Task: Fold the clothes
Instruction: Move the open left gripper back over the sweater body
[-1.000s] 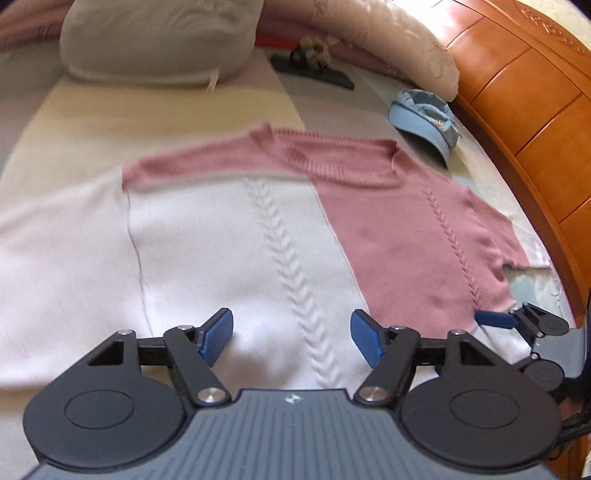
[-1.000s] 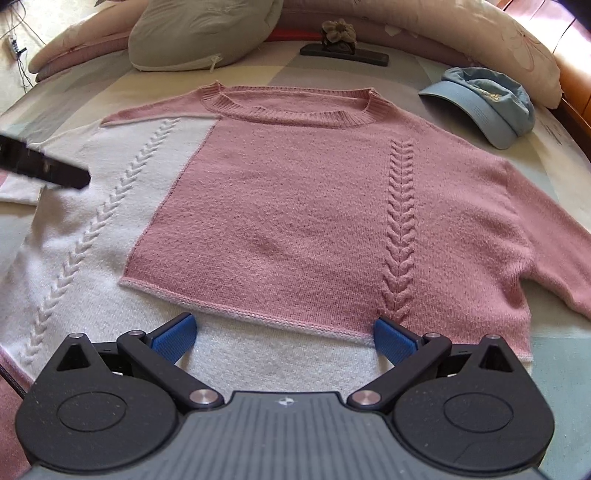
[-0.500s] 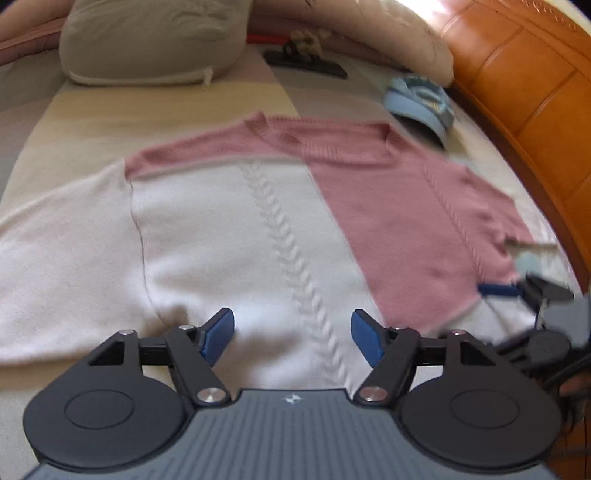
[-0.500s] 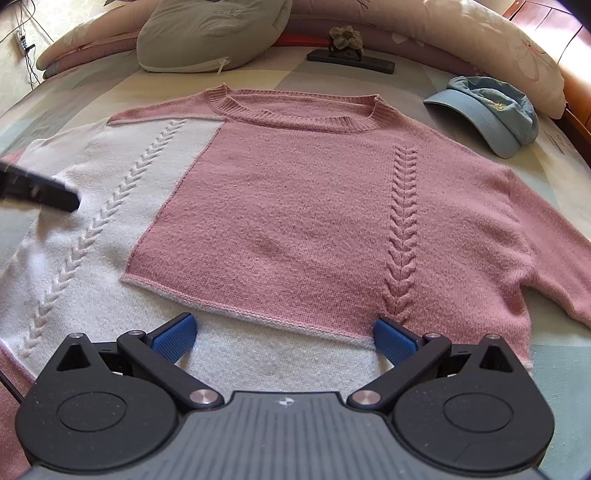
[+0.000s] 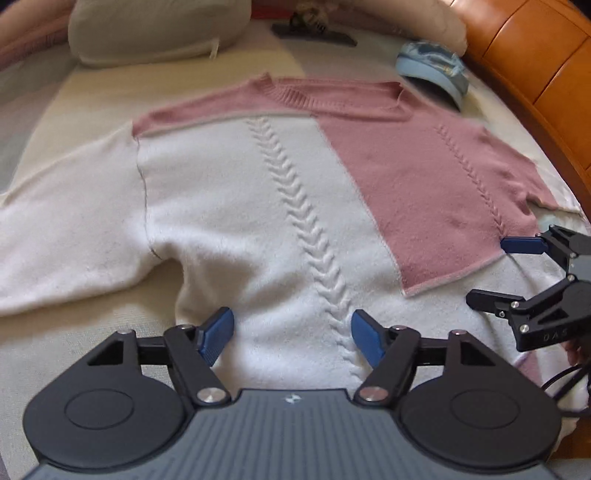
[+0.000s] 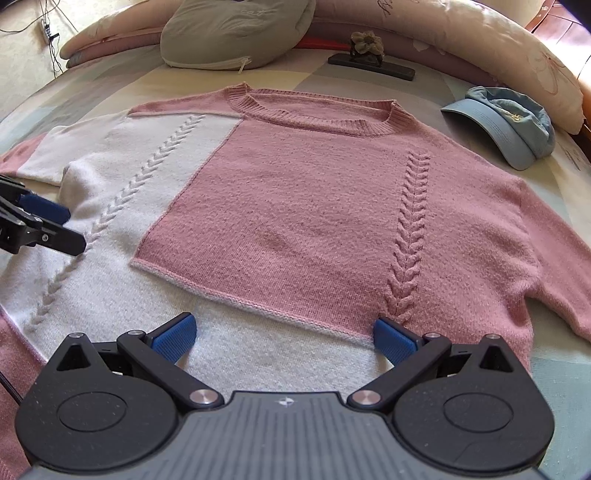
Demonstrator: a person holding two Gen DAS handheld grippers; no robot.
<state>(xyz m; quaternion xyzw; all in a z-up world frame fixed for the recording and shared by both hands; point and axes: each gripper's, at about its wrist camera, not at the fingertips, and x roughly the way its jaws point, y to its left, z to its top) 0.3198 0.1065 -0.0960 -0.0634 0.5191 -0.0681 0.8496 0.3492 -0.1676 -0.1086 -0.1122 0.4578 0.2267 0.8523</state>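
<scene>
A pink and white knit sweater lies spread flat on the bed, neck at the far side; it fills the left wrist view too, sweater. My left gripper hovers open over the white lower part beside the cable braid, nothing between its blue pads. My right gripper stands open over the hem where white meets pink, also empty. Each gripper shows in the other's view: the right gripper at the right edge, the left gripper at the left edge.
A blue cap lies beyond the sweater's right shoulder. Pillows line the far side, with a dark flat object topped by a flower ornament. A wooden bed frame runs along the right. Striped bed sheet surrounds the sweater.
My left gripper has shifted over the white part, so the sweater's left sleeve and armpit now show more fully. The right gripper has stayed in place. Both stay open.
</scene>
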